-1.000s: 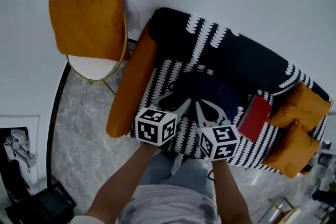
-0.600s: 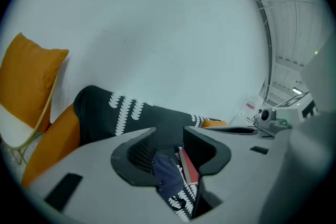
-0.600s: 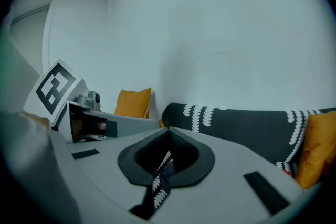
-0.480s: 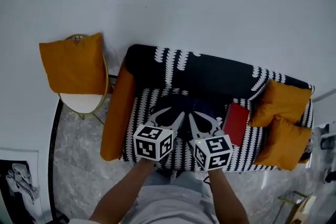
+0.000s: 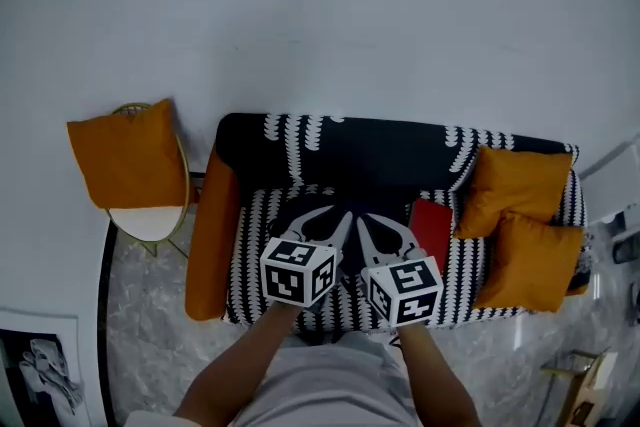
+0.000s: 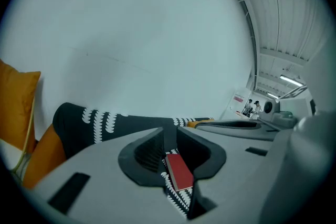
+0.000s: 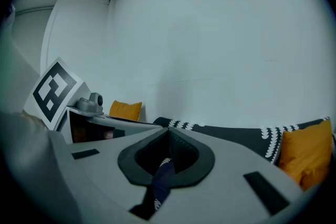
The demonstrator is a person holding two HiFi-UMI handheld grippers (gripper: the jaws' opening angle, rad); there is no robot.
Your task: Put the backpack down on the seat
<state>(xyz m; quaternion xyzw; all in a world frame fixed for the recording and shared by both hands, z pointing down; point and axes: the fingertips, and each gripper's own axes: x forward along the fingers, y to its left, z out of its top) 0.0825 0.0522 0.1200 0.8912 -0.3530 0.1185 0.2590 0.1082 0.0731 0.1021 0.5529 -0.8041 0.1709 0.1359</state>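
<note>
Though dark in head view, backpack (image 7: 161, 180) navy in right gripper view

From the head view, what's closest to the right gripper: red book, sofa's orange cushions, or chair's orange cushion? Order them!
1. red book, just right of centre.
2. sofa's orange cushions, at the right end.
3. chair's orange cushion, far left.

- We find no legible word, brand or number in any view.
- Left gripper (image 5: 318, 220), right gripper (image 5: 388, 227): cubes bear only black-and-white square patterns, no letters.
- White sign (image 6: 239, 104) with a red patch, far off in left gripper view: print too small for us to read.
</note>
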